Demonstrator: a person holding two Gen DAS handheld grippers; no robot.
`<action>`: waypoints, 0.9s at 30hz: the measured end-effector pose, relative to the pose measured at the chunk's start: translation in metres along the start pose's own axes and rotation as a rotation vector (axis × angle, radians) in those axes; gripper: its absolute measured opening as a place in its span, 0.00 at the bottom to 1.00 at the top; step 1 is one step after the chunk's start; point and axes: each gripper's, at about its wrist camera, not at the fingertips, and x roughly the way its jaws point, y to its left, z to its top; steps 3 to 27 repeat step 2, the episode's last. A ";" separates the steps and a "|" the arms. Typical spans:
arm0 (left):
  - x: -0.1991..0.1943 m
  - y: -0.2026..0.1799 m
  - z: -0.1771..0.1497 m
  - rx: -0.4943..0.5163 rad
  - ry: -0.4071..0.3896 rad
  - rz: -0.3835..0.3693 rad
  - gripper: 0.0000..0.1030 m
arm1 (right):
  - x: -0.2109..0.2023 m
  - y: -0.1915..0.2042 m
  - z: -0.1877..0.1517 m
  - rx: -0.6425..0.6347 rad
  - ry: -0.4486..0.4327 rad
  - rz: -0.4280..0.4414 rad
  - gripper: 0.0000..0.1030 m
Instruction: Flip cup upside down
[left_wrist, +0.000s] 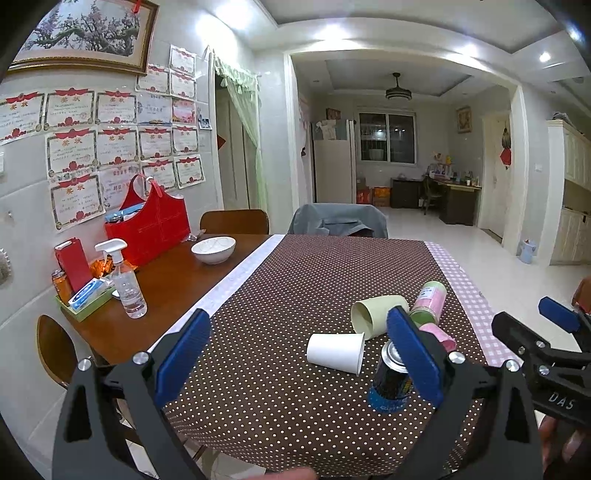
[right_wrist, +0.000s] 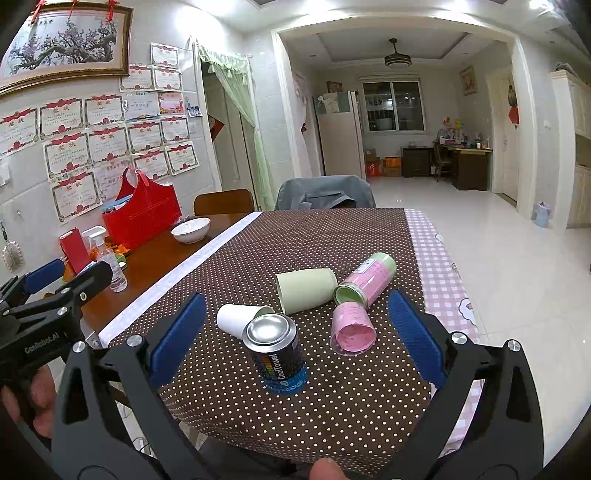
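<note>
Several cups lie on their sides on the brown dotted tablecloth (left_wrist: 295, 280): a white paper cup (left_wrist: 336, 352) (right_wrist: 236, 319), a pale green cup (left_wrist: 376, 314) (right_wrist: 306, 290), a pink-and-green cup (left_wrist: 428, 302) (right_wrist: 365, 280) and a pink cup (right_wrist: 352, 328). A dark "CoolTowel" can (left_wrist: 391, 380) (right_wrist: 277, 352) stands upright near the front edge. My left gripper (left_wrist: 299, 354) is open and empty, above the table's front, with the white cup between its fingers' lines. My right gripper (right_wrist: 295, 339) is open and empty, with the can and pink cup ahead between its fingers.
A wooden table (left_wrist: 166, 288) to the left holds a white bowl (left_wrist: 213, 249), a spray bottle (left_wrist: 123, 280), a red bag (left_wrist: 151, 225) and boxes. Chairs (left_wrist: 338, 219) stand at the far edge. The right gripper shows at the right of the left wrist view (left_wrist: 554, 343).
</note>
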 end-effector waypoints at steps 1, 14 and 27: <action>0.000 0.000 0.000 0.000 0.001 0.000 0.92 | 0.000 0.000 0.000 0.001 0.001 0.000 0.94; 0.000 0.000 0.000 -0.001 0.001 0.001 0.92 | 0.000 0.000 0.000 0.001 0.001 0.000 0.94; 0.000 0.000 0.000 -0.001 0.001 0.001 0.92 | 0.000 0.000 0.000 0.001 0.001 0.000 0.94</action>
